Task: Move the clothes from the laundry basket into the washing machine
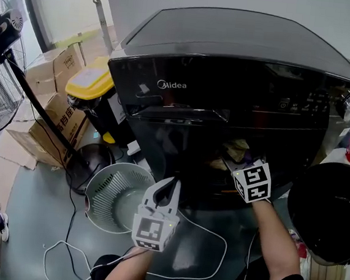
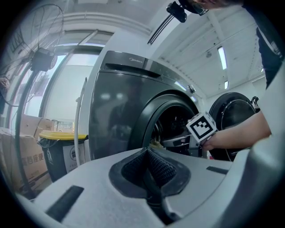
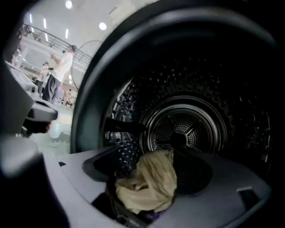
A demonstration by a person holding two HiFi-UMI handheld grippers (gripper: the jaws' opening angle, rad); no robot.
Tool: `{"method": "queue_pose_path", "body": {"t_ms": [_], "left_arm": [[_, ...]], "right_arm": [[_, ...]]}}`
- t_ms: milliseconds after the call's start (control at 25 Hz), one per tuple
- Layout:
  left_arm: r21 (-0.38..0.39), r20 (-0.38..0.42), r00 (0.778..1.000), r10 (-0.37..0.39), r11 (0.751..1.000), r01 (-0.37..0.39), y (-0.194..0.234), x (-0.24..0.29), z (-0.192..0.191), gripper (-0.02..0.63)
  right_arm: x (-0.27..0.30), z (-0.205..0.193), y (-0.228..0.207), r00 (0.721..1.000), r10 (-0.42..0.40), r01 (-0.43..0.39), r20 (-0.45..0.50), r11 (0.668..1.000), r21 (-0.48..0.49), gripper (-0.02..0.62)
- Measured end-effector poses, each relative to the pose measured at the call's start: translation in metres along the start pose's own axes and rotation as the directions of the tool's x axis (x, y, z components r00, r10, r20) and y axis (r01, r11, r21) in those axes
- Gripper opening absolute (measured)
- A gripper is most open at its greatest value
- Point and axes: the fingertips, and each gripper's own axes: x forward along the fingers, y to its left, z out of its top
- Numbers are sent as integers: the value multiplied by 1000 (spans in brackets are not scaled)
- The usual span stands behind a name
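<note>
Washing machine [image 1: 232, 62] is glossy black, and the drum [image 3: 133, 102] is shiny silver, dotted all over with tiny holes. The cloth [image 3: 151, 182] is pale yellow with a fine ribbed weave. Laundry basket [image 1: 105, 188] is whitish-grey with slotted sides. Bin [image 1: 91, 80]: black, bright yellow lid. Cardboard boxes [image 1: 53, 124] are plain brown.

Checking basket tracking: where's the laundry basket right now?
Head view, lower left of centre: the laundry basket stands on the floor in front of the washing machine, just left of the left claw.
</note>
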Motion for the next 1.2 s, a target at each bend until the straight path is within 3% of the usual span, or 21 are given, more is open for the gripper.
{"method": "queue_pose_path", "body": {"t_ms": [160,360,400,440,520,880,1080,1200], "left_arm": [[-1,1,1000,-5,1000,5,-4,0,-2,6],[1,8,1000,-11,1000,11,-10,0,-1,6],[-1,11,1000,-13,1000,13,-12,0,0,6],[0,13,1000,-16,1000,16,-13,0,1,6],[11,15,1000,-25,1000,25,-18,0,1,5],[18,34,997,-69,998,68,-35,1,4,6],[-18,34,997,-71,997,72,-29,-5,25,6],[-25,7,996,-89,996,89,-32,-11,67,6]], "right_arm": [[-45,10,20,999,28,-29,36,999,23,333],[-97,12,30,999,-2,1,44,999,37,329],[-106,11,30,999,-22,21,41,999,39,275],[-116,10,28,998,-46,44,40,998,41,164],[-130,6,27,996,-81,79,31,995,56,29],[-153,1,37,992,-128,127,7,989,81,11],[-164,31,38,989,-151,150,1,985,83,11],[-175,67,37,988,-154,156,-33,982,110,11]]}}
